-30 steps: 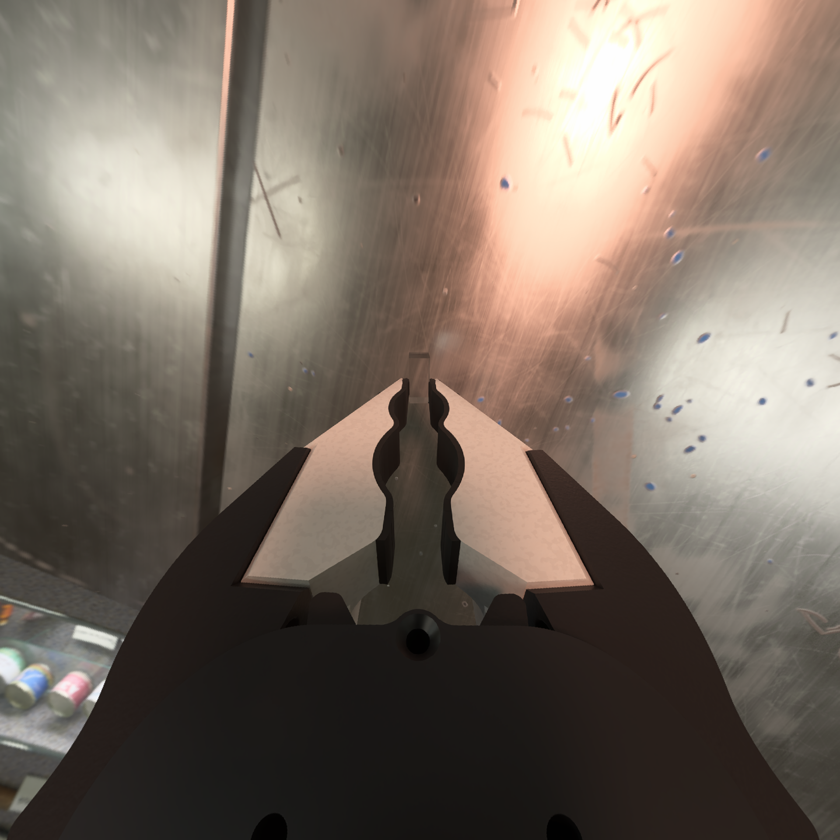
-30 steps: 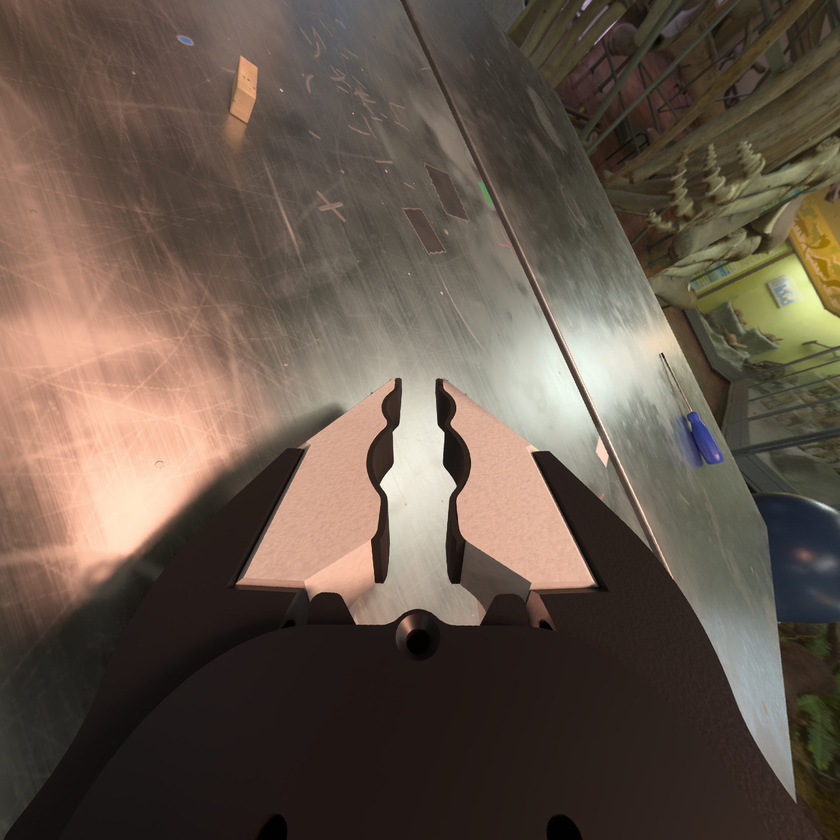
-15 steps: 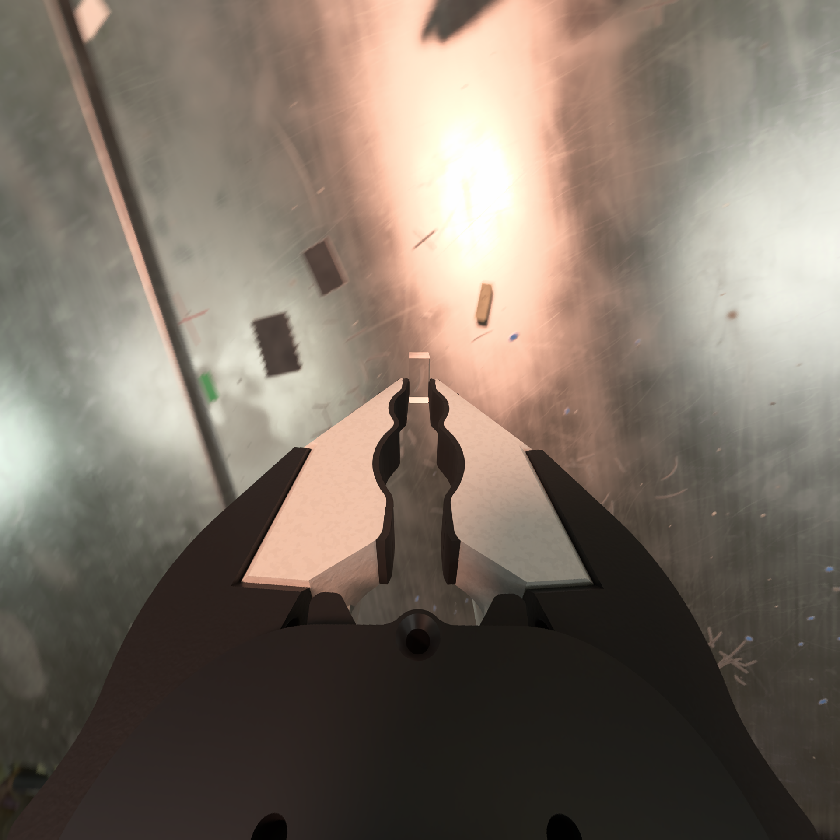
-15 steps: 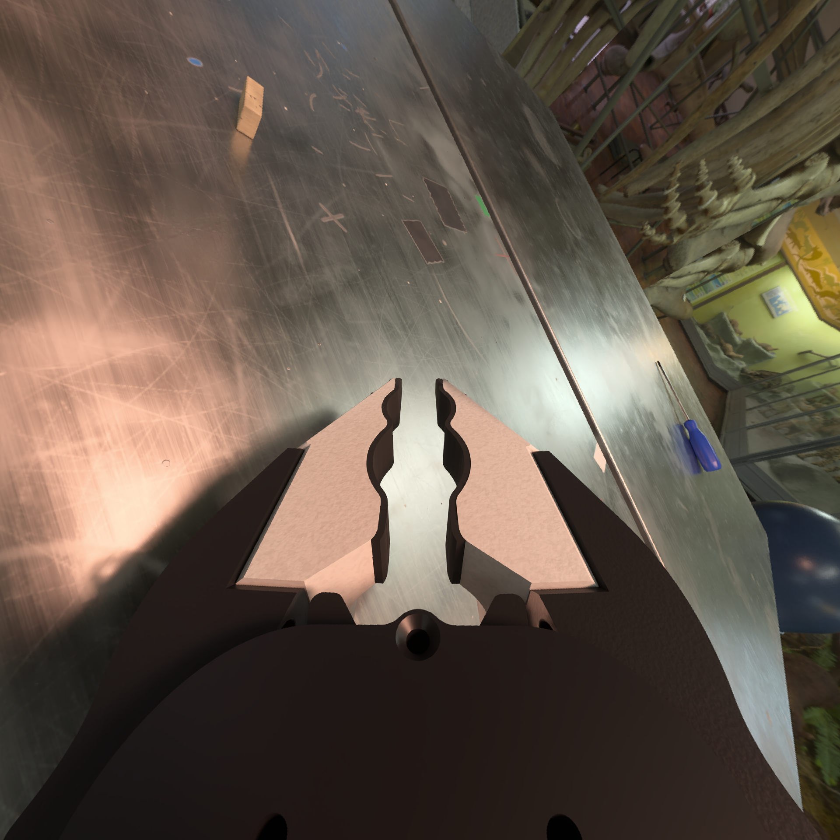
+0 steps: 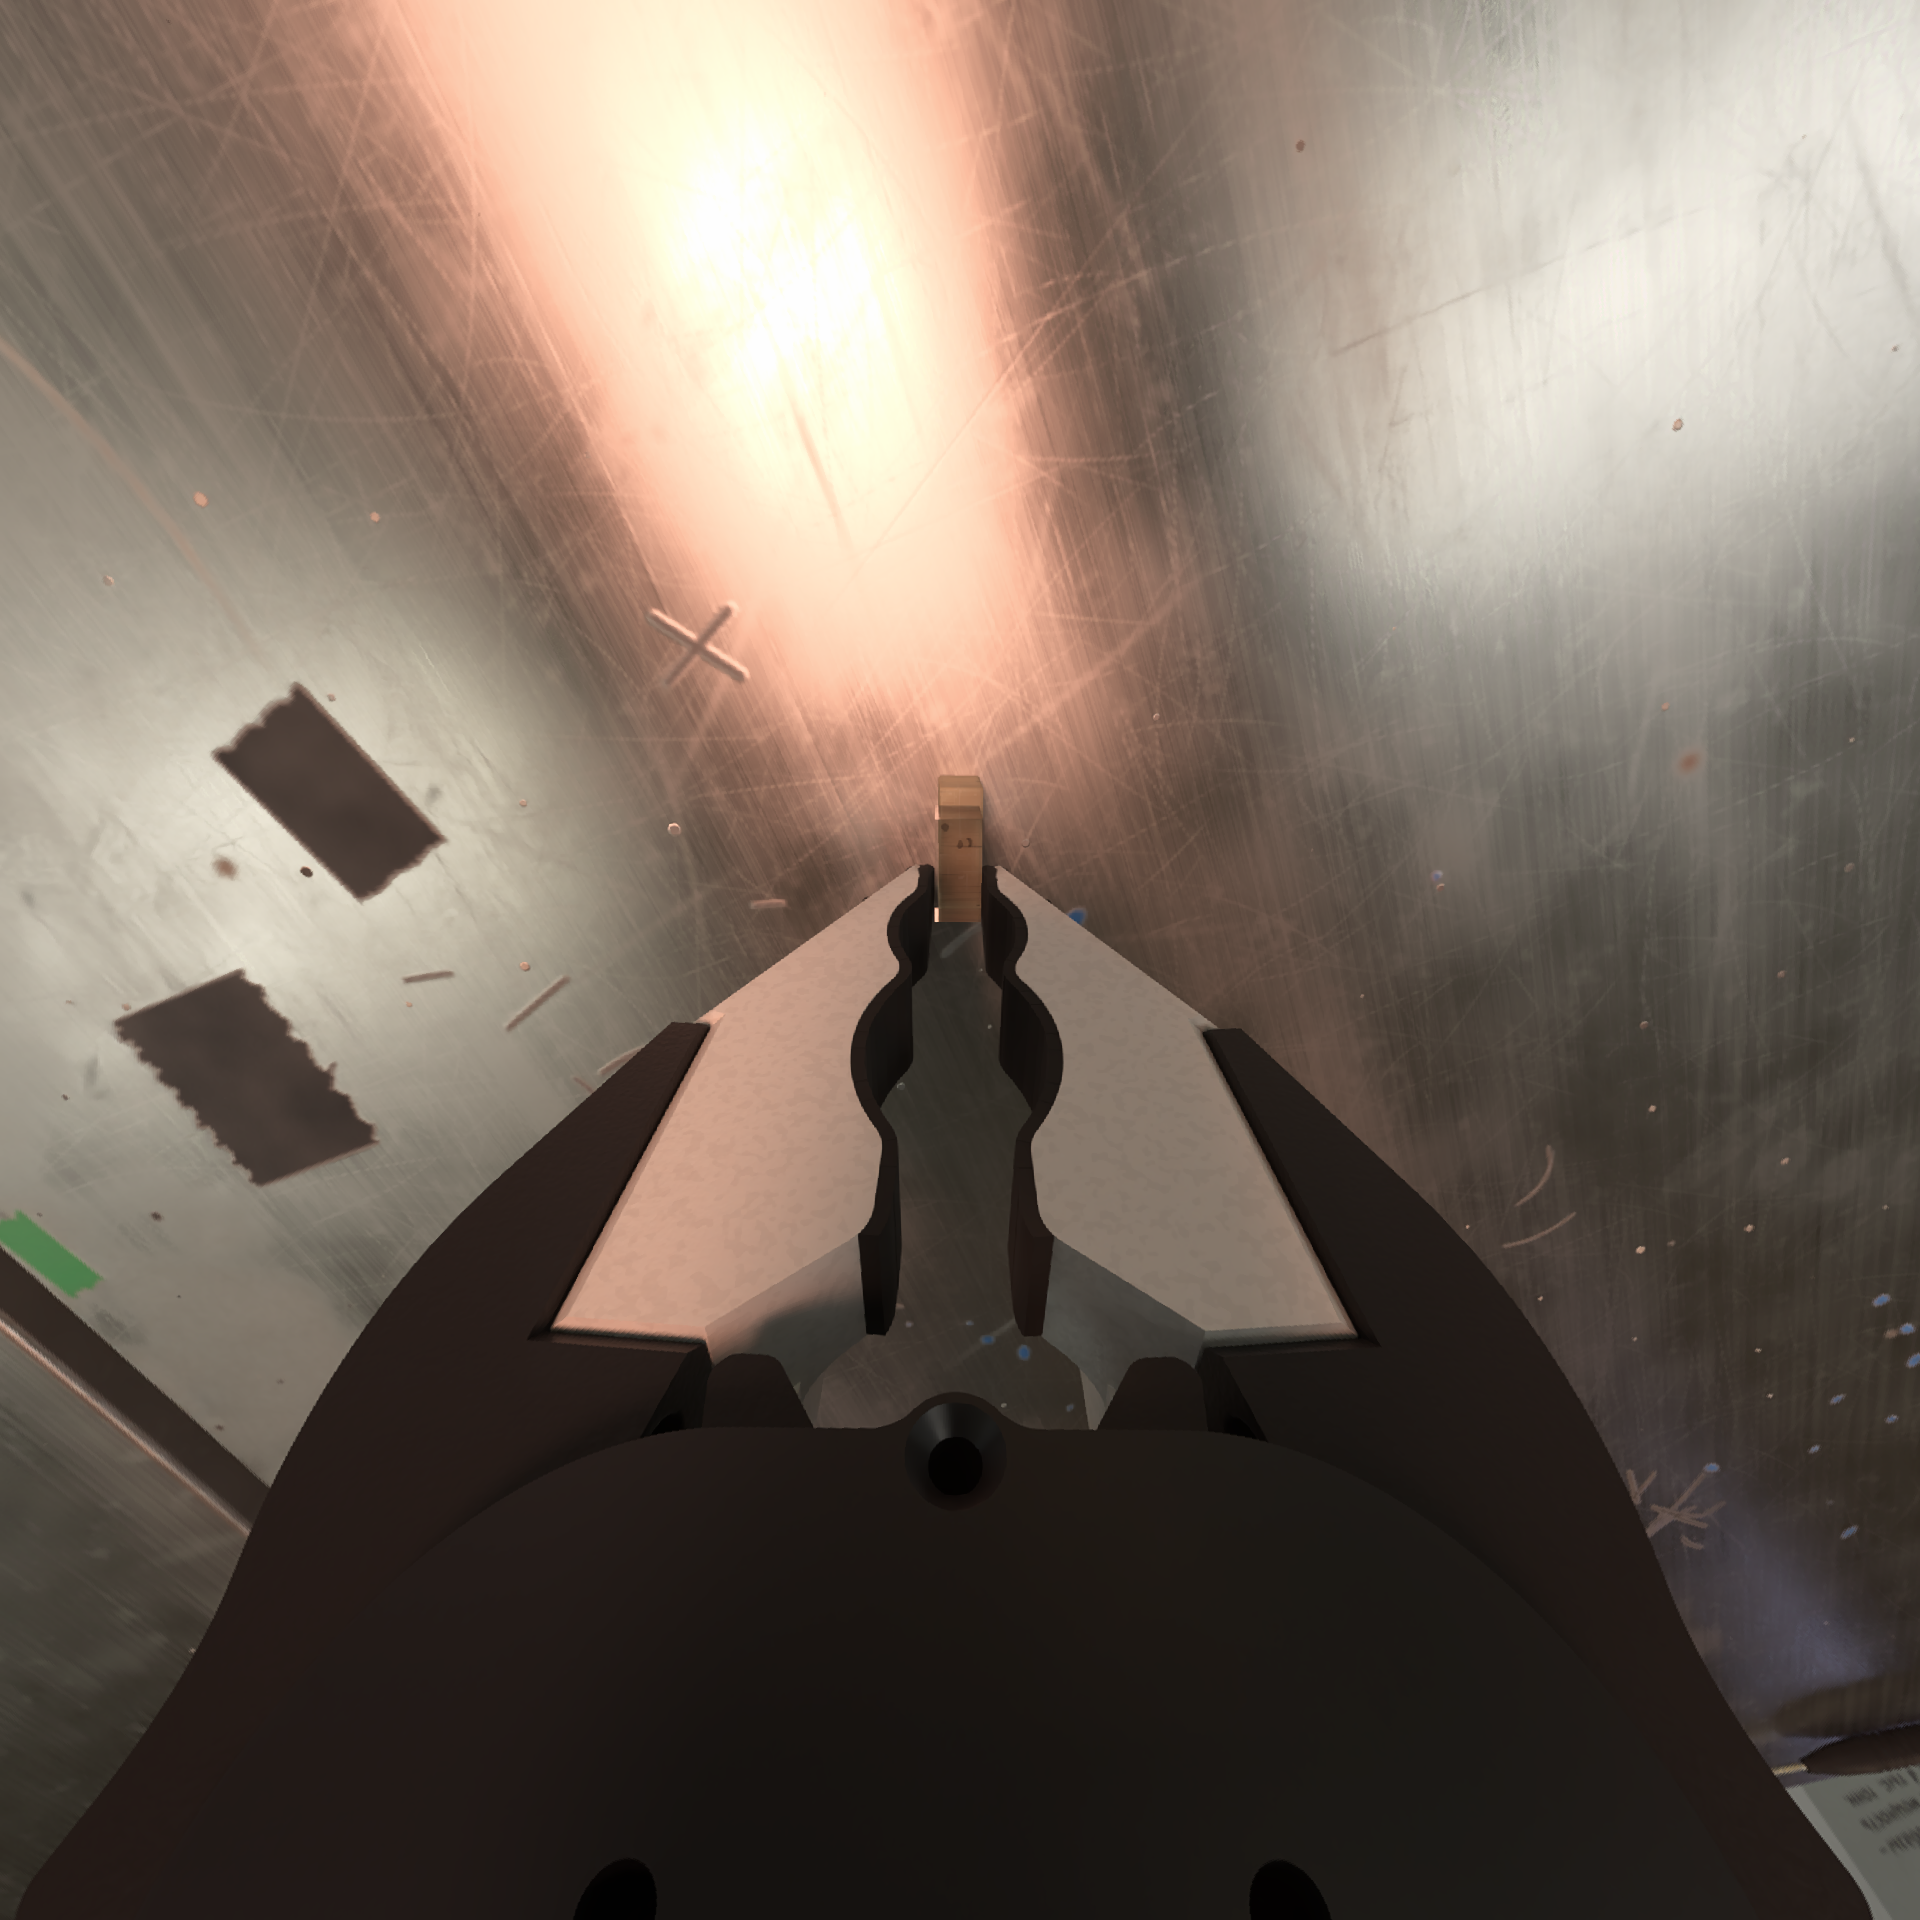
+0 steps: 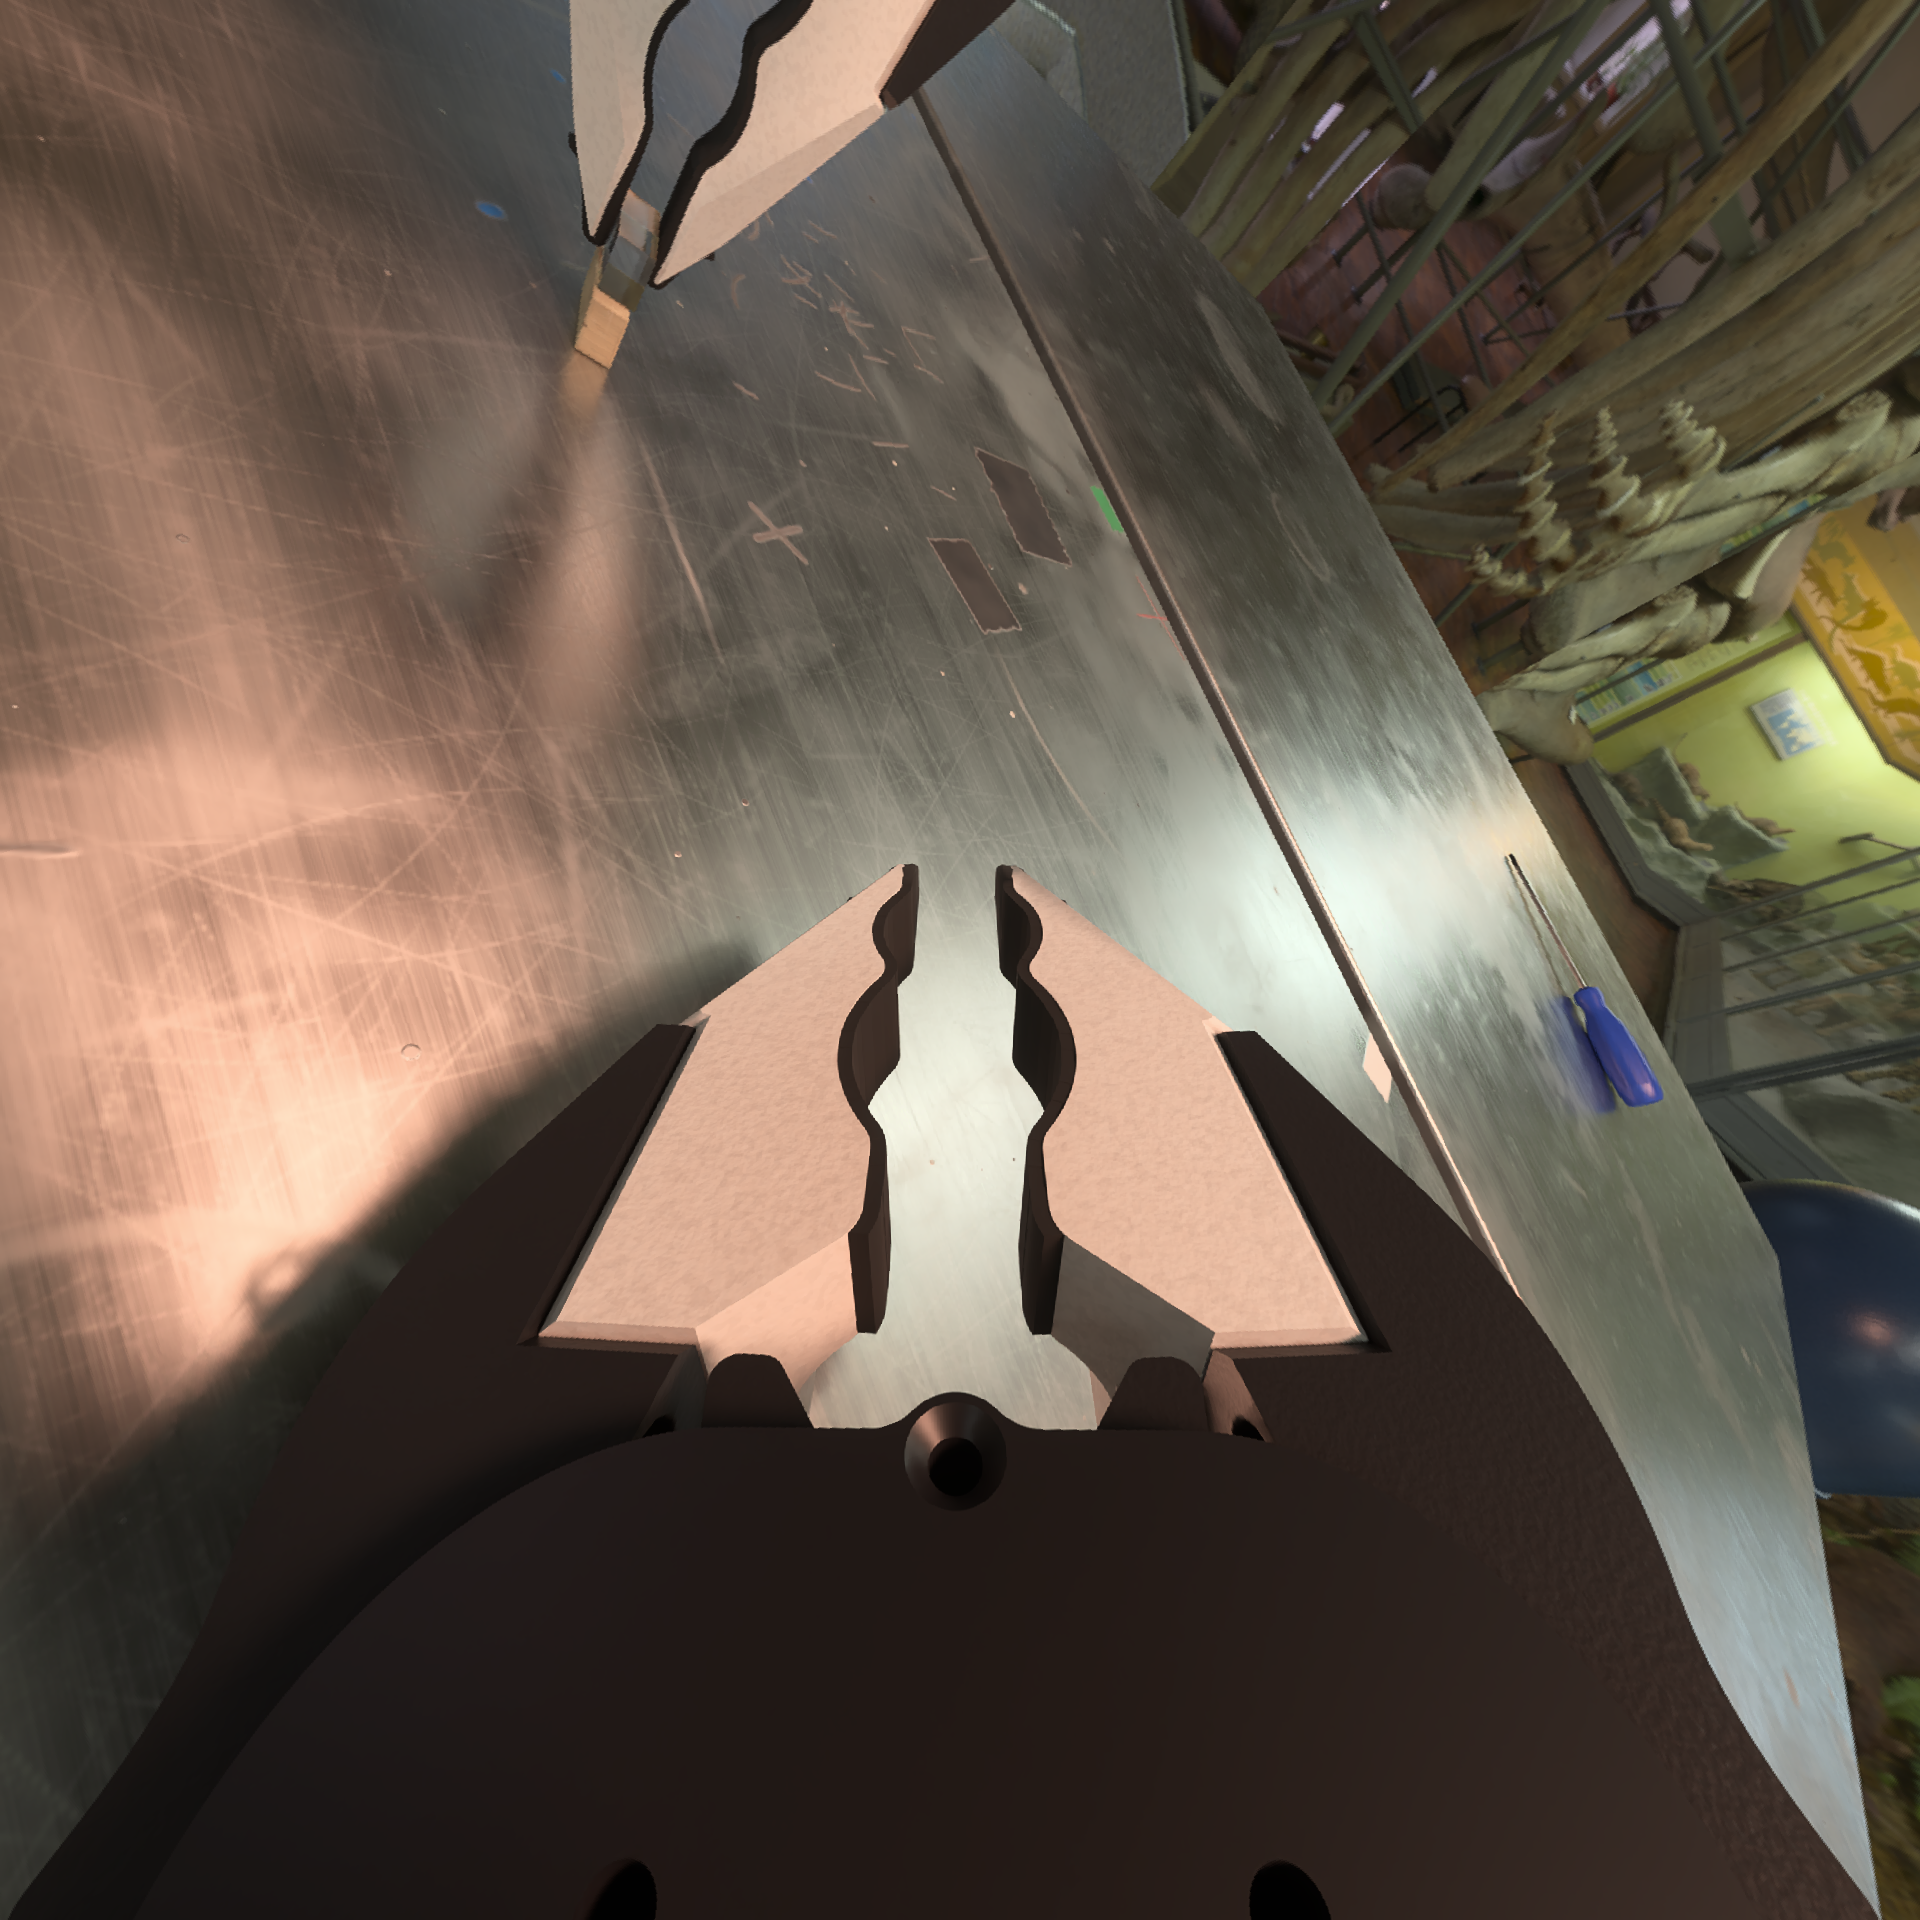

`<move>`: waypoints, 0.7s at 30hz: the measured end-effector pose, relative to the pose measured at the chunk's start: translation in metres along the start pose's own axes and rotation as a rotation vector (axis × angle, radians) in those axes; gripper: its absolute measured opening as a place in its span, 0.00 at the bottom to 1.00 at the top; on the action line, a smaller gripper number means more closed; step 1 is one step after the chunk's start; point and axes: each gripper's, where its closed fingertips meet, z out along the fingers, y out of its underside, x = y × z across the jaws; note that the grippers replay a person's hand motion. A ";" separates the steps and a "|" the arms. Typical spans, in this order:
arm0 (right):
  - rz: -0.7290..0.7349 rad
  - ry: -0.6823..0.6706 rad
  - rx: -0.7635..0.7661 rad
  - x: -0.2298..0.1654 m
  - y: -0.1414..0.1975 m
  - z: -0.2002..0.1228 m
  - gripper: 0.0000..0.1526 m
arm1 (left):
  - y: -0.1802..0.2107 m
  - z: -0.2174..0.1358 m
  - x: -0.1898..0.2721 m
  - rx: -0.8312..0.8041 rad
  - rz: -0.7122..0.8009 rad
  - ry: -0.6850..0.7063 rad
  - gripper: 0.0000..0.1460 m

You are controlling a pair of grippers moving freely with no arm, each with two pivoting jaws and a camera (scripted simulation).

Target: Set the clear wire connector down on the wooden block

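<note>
- Your left gripper (image 6: 623,234) pinches the clear wire connector (image 6: 632,249) at its fingertips, just above the wooden block (image 6: 601,324) near the worktop's (image 6: 312,623) far edge.
- Your right gripper (image 6: 957,883) hovers slightly parted, empty.

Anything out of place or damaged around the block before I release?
Nothing stands out. The left gripper holds the connector just above the upright block. The metal table is only scratched, and a blue screwdriver lies far off.
</note>
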 end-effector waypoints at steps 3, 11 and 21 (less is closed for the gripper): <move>0.004 -0.001 0.006 0.000 -0.001 -0.001 0.10 | -0.001 -0.006 0.000 0.014 -0.005 -0.003 0.11; 0.000 -0.001 0.006 0.000 -0.001 -0.001 0.10 | 0.045 -0.096 -0.018 0.068 -0.142 -0.297 0.13; -0.012 0.009 -0.034 0.000 0.004 0.003 0.10 | 0.170 -0.153 0.014 0.057 -0.470 -0.438 0.13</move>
